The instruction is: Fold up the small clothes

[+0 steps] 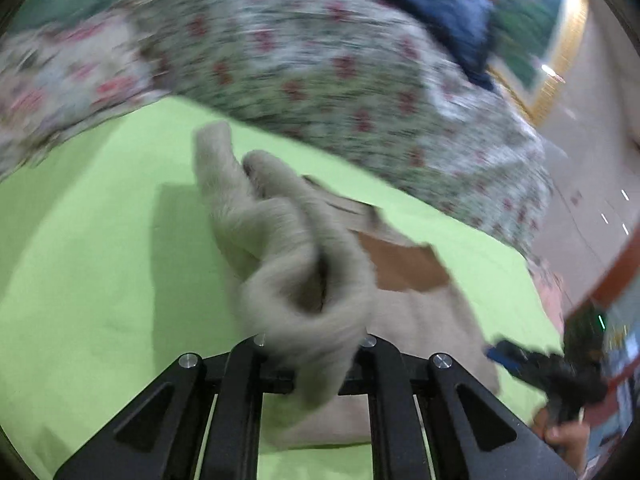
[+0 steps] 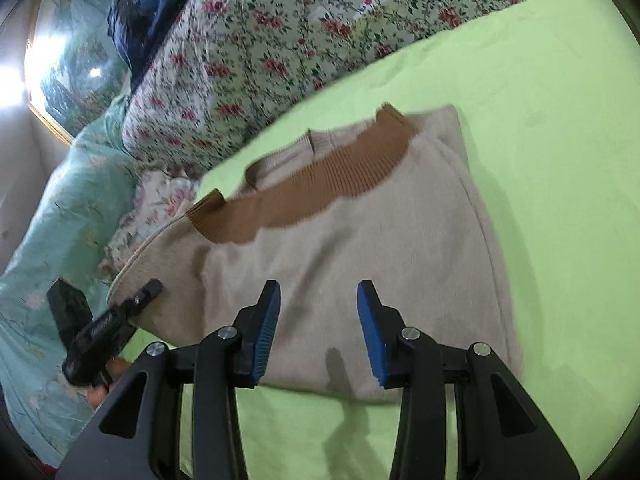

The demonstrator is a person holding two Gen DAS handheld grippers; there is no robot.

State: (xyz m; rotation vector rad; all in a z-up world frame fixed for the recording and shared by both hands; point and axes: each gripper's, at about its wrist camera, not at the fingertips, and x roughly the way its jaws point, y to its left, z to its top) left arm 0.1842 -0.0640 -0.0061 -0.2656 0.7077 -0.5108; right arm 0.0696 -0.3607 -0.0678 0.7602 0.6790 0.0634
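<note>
Left gripper (image 1: 316, 364) shut on a bunched sleeve of the beige sweater (image 2: 352, 240) on the green sheet (image 2: 560, 160); right gripper (image 2: 318, 320) open, empty above the hem: lay the sleeve flat across the body.

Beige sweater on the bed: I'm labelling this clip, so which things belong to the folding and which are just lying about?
In the job:
- beige sweater with brown collar
- left gripper, shut on its sleeve
- right gripper, open above it
- green sheet underneath

Lying about:
- floral quilt
- navy cloth
- teal bedding
- framed picture
</note>
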